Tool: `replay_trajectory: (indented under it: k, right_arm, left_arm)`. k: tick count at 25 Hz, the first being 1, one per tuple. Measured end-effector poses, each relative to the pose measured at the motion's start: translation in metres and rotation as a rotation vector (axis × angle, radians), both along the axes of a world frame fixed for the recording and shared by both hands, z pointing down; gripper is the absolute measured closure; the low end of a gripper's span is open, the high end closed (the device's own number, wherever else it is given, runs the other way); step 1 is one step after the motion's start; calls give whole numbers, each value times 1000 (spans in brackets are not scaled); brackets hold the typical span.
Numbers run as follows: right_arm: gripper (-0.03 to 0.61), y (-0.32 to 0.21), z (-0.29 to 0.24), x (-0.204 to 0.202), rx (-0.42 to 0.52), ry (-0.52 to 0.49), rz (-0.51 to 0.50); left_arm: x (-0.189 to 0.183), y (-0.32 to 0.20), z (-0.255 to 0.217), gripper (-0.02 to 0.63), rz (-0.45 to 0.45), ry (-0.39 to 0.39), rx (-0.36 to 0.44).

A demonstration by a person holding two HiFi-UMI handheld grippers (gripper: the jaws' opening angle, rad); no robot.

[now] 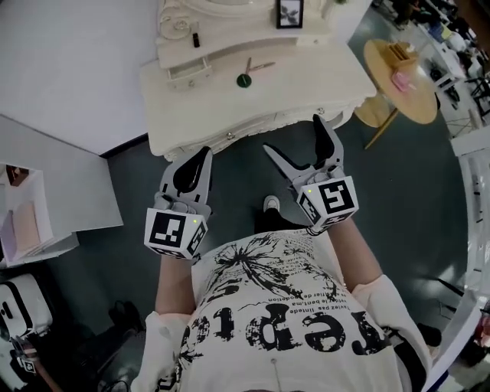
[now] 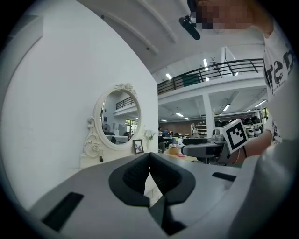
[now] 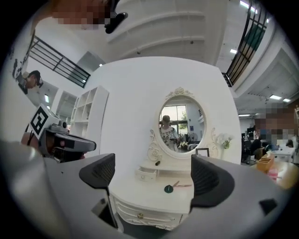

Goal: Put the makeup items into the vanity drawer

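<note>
The left tool (image 1: pixel 205 153) is clenched, its jaws pressed together with nothing between them. The right tool (image 1: pixel 292 135) is released, its jaws wide apart and empty. Both hover before the front edge of the white vanity, apart from its surface (image 1: pixel 306 84). On this surface lies a small round dark green makeup item (image 1: pixel 243 80), with a thin pink stick (image 1: pixel 260 66) just beside it. Further back, at the left, sits a small drawer (image 1: pixel 188 72). On the shelf above it stands a small dark tube (image 1: pixel 196 36). Behind are a picture frame (image 1: pixel 289 13) and the oval mirror (image 3: pixel 180 122).
</note>
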State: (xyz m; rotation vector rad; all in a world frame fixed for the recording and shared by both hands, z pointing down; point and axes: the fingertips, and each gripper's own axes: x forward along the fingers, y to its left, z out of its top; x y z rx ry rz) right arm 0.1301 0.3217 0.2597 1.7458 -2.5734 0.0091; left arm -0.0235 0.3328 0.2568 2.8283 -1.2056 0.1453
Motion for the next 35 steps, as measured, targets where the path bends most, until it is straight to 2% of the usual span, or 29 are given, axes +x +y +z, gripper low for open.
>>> replay_trajectory:
  k: [5, 11, 20, 28, 35]
  right_arm:
    - [72, -80, 7, 50, -59, 15, -99]
    - [92, -150, 44, 59, -201, 75, -230]
    - [94, -253, 114, 27, -407, 188, -329]
    - [117, -345, 186, 6, -624, 288, -318]
    - [139, -383, 253, -4, -791, 346, -288]
  left_arm:
    - [56, -54, -10, 601, -64, -17, 24]
    - [74, -107, 5, 601, -156, -42, -24]
    - [54, -203, 45, 601, -206, -26, -98]
    - [25, -301, 82, 601, -168, -16, -155]
    - [4, -358, 119, 601, -172, -44, -175]
